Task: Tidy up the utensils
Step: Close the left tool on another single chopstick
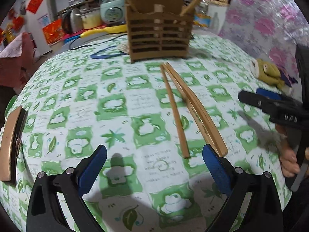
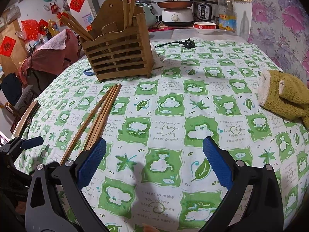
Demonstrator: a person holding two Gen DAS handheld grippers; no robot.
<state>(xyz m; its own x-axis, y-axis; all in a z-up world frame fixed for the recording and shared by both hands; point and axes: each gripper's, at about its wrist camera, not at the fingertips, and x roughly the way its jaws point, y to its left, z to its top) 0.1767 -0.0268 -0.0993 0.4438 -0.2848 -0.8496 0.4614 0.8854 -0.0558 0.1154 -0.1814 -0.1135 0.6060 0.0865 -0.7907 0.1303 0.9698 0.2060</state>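
Chopsticks (image 1: 185, 108) on table (image 1: 119, 104), long axis toward 12 o'clock holder (image 1: 159, 32); near ends beside left gripper (image 1: 154, 166), nearer; both grippers' fingers released, empty.

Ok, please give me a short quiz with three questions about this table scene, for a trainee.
1. True or false: the left gripper holds a chopstick.
2. Where do the loose chopsticks lie?
A. in the wooden holder
B. on the tablecloth
C. on the green plush toy
3. Fill in: the right gripper is ____ (open/shut).

Key: 1 false; 2 B; 3 open.
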